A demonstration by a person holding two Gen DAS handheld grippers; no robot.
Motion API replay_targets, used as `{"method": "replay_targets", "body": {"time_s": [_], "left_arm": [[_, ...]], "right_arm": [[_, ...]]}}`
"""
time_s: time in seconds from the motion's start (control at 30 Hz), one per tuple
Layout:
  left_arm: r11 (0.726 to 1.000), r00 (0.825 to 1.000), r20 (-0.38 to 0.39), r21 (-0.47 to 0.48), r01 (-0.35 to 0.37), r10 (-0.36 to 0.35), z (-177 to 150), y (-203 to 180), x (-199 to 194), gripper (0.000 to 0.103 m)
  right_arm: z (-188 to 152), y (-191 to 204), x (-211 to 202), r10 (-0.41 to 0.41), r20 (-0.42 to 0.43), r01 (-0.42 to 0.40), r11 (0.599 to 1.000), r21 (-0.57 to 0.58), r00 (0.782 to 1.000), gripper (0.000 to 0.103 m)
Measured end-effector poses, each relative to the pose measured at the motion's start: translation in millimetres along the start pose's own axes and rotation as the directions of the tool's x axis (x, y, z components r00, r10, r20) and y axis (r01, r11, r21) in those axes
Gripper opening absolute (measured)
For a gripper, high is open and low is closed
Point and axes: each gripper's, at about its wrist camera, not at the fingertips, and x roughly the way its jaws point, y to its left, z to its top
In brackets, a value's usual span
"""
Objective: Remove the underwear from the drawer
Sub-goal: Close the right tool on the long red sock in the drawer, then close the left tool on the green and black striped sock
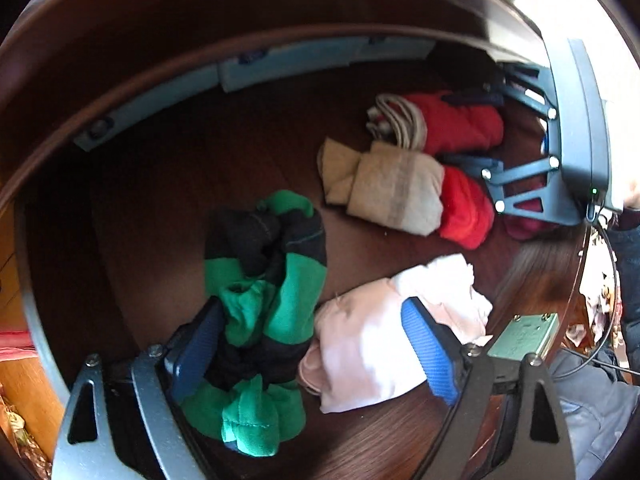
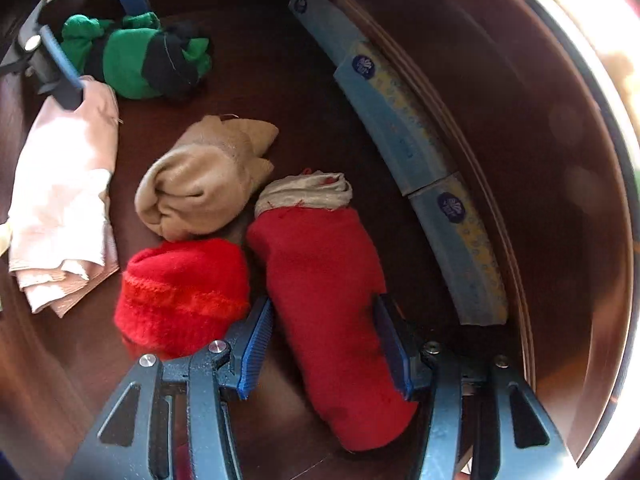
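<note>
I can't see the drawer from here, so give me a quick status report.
Left gripper open, straddling green bundle and pink underwear. Right gripper open around red roll. Nothing lifted. Nothing blocking.

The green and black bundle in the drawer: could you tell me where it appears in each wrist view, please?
Left wrist view: the green and black bundle is low and left of centre, just inside the left gripper's left finger.
Right wrist view: it is at the upper left, far from the right gripper.
Shared landmark: the pale pink folded garment lies right beside it in both.
</note>
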Motion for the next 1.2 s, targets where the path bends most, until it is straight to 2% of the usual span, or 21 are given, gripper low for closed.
{"method": "replay_targets", "body": {"time_s": [0.2,0.43,0.53,0.63,0.77,0.8,0.9,1.2], "left_arm": [[0.998,0.998,-0.058,-0.049,0.026,-0.029,5,9,11,0.091],[0.994,0.993,-0.111,-0.104,0.023,-0.035,11,23,24,0.091],[0.991,0.992,-0.119,-0.128,0.027,-0.043,12,29,27,0.087],[0.991,0.994,-0.102,-0.130,0.015,-0.029,10,35,24,0.076],[0.992,0.997,-0.072,-0.122,0.017,-0.026,5,37,19,0.043],[0.993,0.997,-0.065,-0.118,0.020,-0.028,3,36,16,0.039],[0.994,0.999,-0.040,-0.102,0.029,-0.033,0,34,11,0.035],[0.997,0.999,0.038,-0.067,0.030,-0.027,-6,36,-7,0.030]], "right_arm": [[14,-4,11,0.016,-0.036,-0.015,1.000,0.011,0.999,0.054],[13,-22,15,0.083,-0.034,-0.079,0.991,0.110,0.996,0.054],[13,-29,15,0.104,-0.028,-0.098,0.984,0.149,0.994,0.053],[14,-37,11,0.117,-0.019,-0.112,0.978,0.173,0.993,0.044],[14,-44,4,0.128,0.002,-0.126,0.970,0.206,0.992,0.037],[13,-47,3,0.132,0.009,-0.131,0.967,0.217,0.991,0.036],[12,-52,-11,0.127,0.027,-0.130,0.964,0.233,0.992,0.033],[6,-66,-51,0.127,0.082,-0.146,0.946,0.288,0.988,0.032]]}}
